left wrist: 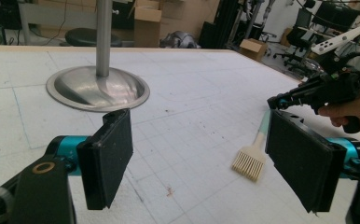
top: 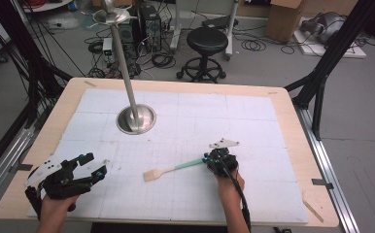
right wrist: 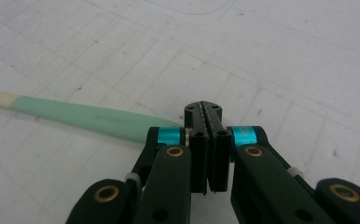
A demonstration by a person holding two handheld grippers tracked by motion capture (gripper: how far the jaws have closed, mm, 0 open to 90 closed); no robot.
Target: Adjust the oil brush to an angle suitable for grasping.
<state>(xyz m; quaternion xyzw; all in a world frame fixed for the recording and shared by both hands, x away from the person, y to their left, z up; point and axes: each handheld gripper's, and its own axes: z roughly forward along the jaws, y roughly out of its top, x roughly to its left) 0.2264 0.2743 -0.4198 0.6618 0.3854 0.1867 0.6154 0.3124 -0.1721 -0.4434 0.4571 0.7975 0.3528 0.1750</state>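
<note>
Right gripper (right wrist: pixel 208 122), low in the centre of its own view, has its jaws pressed together; whether the pads pinch the brush (right wrist: pixel 82 117) is hidden behind the left jaw. Its green handle runs off toward the frame's left edge, bristles cut off. Left gripper (left wrist: pixel 201 154) gapes wide, empty.

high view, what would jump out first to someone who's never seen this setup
Probably the tall metal stand, its round base sitting on the white gridded mat toward the far left of the table. Next, the pastry brush lying near the middle front, bristles to the left, with the right gripper shut at the end of its green handle; whether it pinches the handle is hard to tell. At the front left corner the left gripper is open with nothing between its jaws.
</note>
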